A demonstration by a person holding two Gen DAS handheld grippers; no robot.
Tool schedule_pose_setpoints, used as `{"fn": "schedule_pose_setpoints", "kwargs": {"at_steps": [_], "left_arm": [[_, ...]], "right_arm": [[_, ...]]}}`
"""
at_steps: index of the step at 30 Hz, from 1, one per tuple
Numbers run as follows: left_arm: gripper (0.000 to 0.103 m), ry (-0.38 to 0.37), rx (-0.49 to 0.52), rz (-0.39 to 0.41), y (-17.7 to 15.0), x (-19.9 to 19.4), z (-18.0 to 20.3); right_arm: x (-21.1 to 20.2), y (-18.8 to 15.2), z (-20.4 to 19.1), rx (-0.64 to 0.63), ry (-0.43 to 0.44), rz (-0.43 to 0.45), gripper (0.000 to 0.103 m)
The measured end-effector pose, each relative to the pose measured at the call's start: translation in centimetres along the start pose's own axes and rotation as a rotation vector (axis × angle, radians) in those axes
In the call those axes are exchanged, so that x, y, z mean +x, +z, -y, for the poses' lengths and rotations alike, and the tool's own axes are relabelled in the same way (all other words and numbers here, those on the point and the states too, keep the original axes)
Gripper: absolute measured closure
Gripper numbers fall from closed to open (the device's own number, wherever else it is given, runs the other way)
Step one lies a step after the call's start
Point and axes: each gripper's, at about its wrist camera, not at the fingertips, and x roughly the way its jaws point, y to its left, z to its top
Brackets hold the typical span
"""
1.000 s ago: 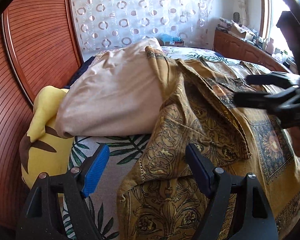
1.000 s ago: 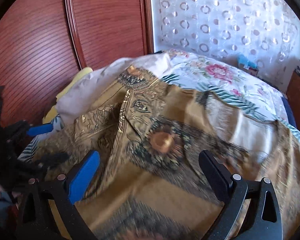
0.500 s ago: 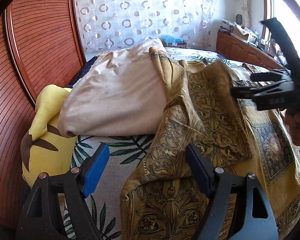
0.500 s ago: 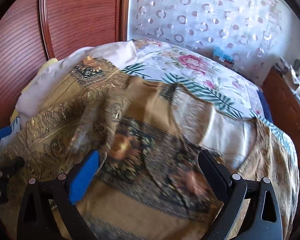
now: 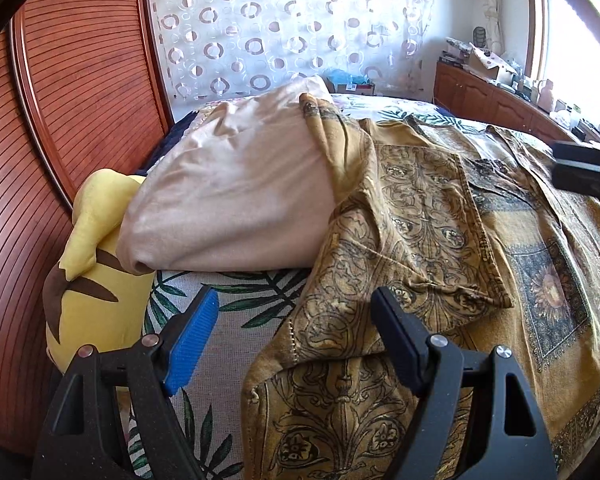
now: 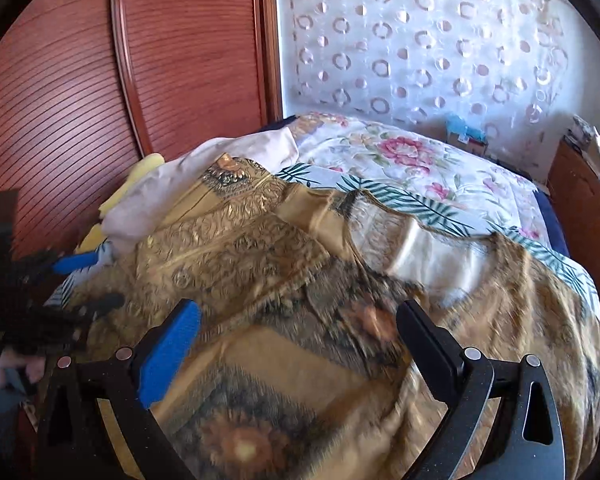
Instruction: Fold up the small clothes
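Left gripper (image 5: 292, 336) sits with jaws wide apart, holding nothing, over the edge of the gold patterned shirt (image 5: 420, 216). Right gripper (image 6: 298, 340) is gaping too, empty, above the same shirt, which lies spread on the bed (image 6: 420, 160) and partly over a beige pillow (image 5: 236, 196).

Right wrist view: the near half of the gold patterned garment (image 6: 300, 360) is smeared by motion blur; its print cannot be read there. The left tool (image 6: 80, 280) at the left edge is blurred and partly cut off, and the hand (image 6: 4, 368) below it is a pale smudge.

Left wrist view: the right tool (image 5: 584, 172) is cut by the right edge, only dark finger ends showing. The pale pillow (image 5: 236, 200) hides the yellow plush toy's (image 5: 92, 280) upper right. Items on the wooden cabinet (image 5: 500, 100) are too small to tell. The garment's lower edge runs out of frame.
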Motion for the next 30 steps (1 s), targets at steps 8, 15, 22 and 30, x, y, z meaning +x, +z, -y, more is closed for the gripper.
{"fn": "schedule_pose_setpoints", "kwargs": {"at_steps": [8,15,22,30], "left_arm": [[0.024,-0.007,0.005,0.019,0.1,-0.4,0.0],[0.031,-0.095,0.040,0.088,1.6,-2.4,1.4],[0.058,-0.132,0.153,0.081,5.5,-1.3,4.6],[0.071,-0.088,0.194,-0.005,9.0,3.5,5.7]], "right_arm": [[-6.4,-8.0,2.9,0.012,-0.110,0.011,0.004],[-10.7,-11.8,4.3,0.086,-0.171,-0.003,0.004],[-12.2,-13.1,4.2,0.120,-0.202,0.006,0.004],[-11.8,-13.1,3.2,0.119,-0.212,-0.016,0.004]]}}
